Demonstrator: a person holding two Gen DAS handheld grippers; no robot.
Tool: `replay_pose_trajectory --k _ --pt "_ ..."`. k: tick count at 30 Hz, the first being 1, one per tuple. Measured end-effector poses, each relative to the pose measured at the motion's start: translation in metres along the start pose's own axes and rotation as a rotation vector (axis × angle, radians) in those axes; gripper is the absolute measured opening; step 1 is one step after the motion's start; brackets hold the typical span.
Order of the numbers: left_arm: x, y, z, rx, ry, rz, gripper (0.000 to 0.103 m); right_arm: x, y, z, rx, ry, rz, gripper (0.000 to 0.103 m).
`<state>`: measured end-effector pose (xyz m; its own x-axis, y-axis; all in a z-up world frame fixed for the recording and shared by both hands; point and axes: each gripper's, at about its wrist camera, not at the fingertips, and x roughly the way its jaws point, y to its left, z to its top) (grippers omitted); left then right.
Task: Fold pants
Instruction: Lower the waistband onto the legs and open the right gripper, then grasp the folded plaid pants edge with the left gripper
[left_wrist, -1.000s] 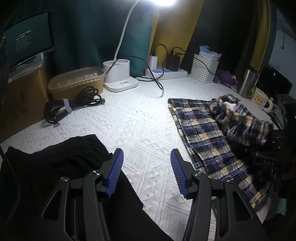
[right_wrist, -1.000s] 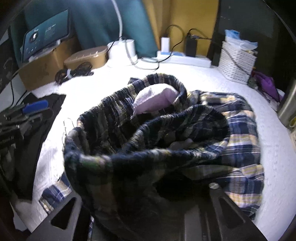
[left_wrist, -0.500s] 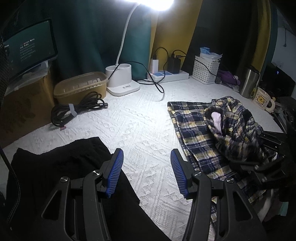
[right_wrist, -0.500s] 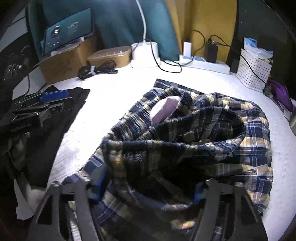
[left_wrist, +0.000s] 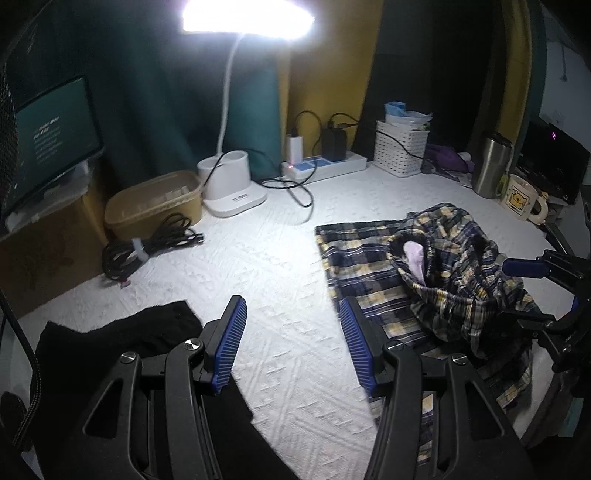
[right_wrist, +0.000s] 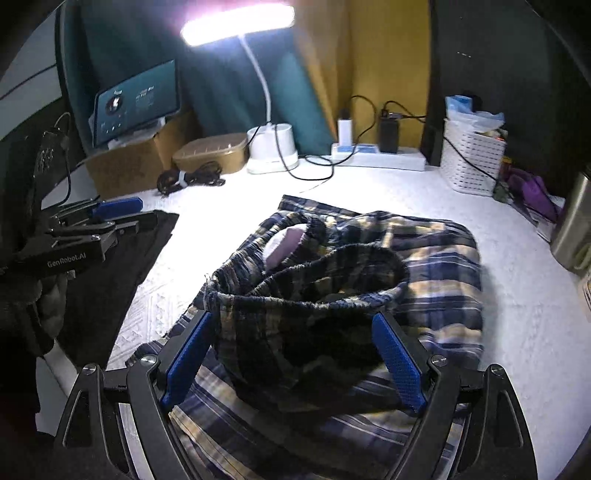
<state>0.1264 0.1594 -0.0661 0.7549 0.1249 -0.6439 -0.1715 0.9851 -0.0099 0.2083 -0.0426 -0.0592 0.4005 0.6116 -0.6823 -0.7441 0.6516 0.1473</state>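
Observation:
Plaid pants (left_wrist: 436, 273) in navy, yellow and white lie crumpled on the white textured cloth, waistband bunched up with a pink lining showing (right_wrist: 284, 240). My right gripper (right_wrist: 291, 350) is open, its blue pads on either side of the bunched waistband (right_wrist: 306, 291), which rests between the jaws. It shows at the right edge of the left wrist view (left_wrist: 546, 295). My left gripper (left_wrist: 291, 339) is open and empty over bare cloth, left of the pants. It shows at the left in the right wrist view (right_wrist: 110, 218).
A black garment (left_wrist: 110, 339) lies at the front left. At the back stand a lamp base (left_wrist: 232, 184), a tan box (left_wrist: 155, 199), coiled cables (left_wrist: 147, 243), a power strip (left_wrist: 325, 166) and a white basket (left_wrist: 400, 147). A steel tumbler (left_wrist: 491, 166) and mug (left_wrist: 521, 195) are at the right.
My right gripper has opened and lowered the bunched waistband onto the spread pants, then drawn back toward the front edge. My left gripper has pulled back a little, staying open.

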Motion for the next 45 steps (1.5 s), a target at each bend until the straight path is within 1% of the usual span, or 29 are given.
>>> replay_pose_trajectory --k 9,17,18,19,21,23,28,33,35,39,45 --pt "-0.003 -0.031 0.015 0.044 -0.014 0.007 0.053 -0.028 -0.032 -0.006 0.05 -0.065 -0.009 0.089" --pt "-0.003 -0.07 0.023 0.118 -0.025 -0.017 0.053 -0.035 -0.071 -0.024 0.131 -0.08 -0.032 0.089" --pt "-0.003 -0.075 0.024 0.13 -0.027 -0.023 0.055 -0.036 -0.076 -0.026 0.14 -0.082 -0.041 0.089" --pt "-0.002 -0.081 0.026 0.142 -0.032 -0.029 0.06 -0.036 -0.081 -0.028 0.146 -0.083 -0.051 0.089" --pt "-0.001 -0.09 0.028 0.157 -0.037 -0.039 0.066 -0.037 -0.089 -0.031 0.156 -0.082 -0.065 0.089" --pt "0.002 -0.1 0.03 0.172 -0.037 -0.056 0.067 -0.037 -0.099 -0.034 0.172 -0.083 -0.077 0.089" --pt "0.014 -0.122 0.034 0.222 -0.022 -0.089 0.067 -0.034 -0.121 -0.04 0.213 -0.08 -0.083 0.089" --pt "0.024 -0.138 0.039 0.252 -0.015 -0.134 0.067 -0.027 -0.136 -0.044 0.246 -0.075 -0.081 0.089" --pt "0.028 -0.144 0.041 0.271 -0.013 -0.141 0.068 -0.024 -0.142 -0.046 0.258 -0.071 -0.083 0.089" --pt "0.043 -0.155 0.042 0.314 0.031 -0.136 0.068 -0.018 -0.154 -0.048 0.276 -0.062 -0.088 0.089" --pt "0.065 -0.166 0.04 0.414 0.075 -0.1 0.068 -0.012 -0.163 -0.043 0.274 -0.053 -0.097 0.089"
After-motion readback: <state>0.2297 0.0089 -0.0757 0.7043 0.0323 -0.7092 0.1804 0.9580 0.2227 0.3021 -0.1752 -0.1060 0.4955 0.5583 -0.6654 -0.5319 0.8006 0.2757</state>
